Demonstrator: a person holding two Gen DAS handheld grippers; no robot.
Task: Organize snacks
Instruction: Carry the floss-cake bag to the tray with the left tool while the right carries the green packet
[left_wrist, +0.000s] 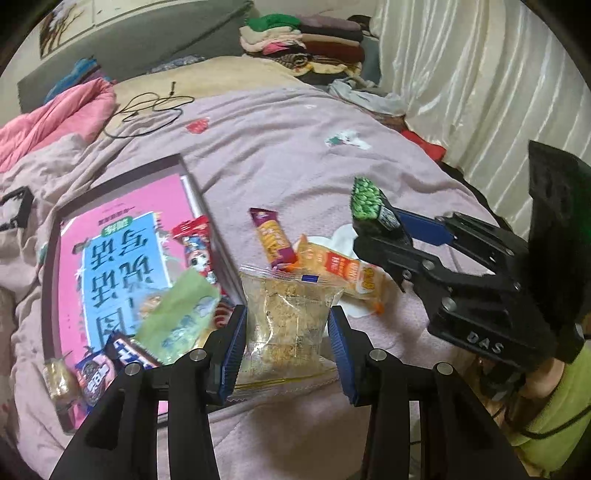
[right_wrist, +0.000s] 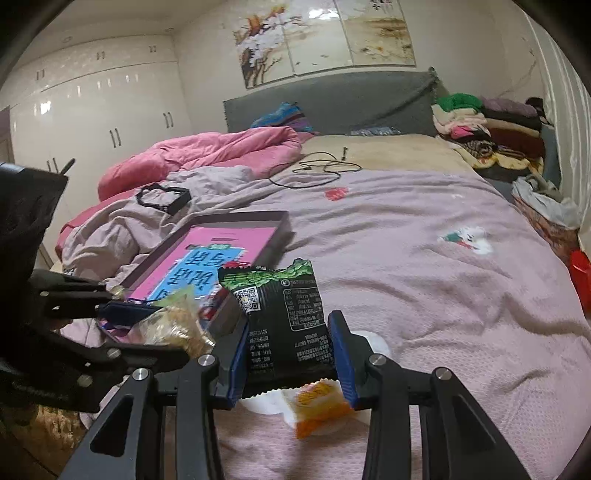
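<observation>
My left gripper (left_wrist: 287, 341) is shut on a clear snack bag of pale crumbly cake (left_wrist: 286, 321), held above the bed. My right gripper (right_wrist: 289, 354) is shut on a black and green snack pack (right_wrist: 284, 314); the same pack (left_wrist: 369, 203) shows at the right of the left wrist view, in the right gripper (left_wrist: 384, 229). A shallow box with a pink and blue printed bottom (left_wrist: 122, 236) lies to the left and holds several snacks, among them a green packet (left_wrist: 177, 317) and a red one (left_wrist: 195, 247). On the quilt lie a purple bar (left_wrist: 271, 236) and an orange packet (left_wrist: 343, 273).
A mauve quilt (right_wrist: 424, 277) covers the bed, with a pink duvet (right_wrist: 207, 151) and a black cable (right_wrist: 317, 168) further back. Folded clothes (right_wrist: 491, 129) are stacked at the headboard corner. A black frame-like object (right_wrist: 164, 197) lies left of the box. White curtains (left_wrist: 480, 74) hang at the right.
</observation>
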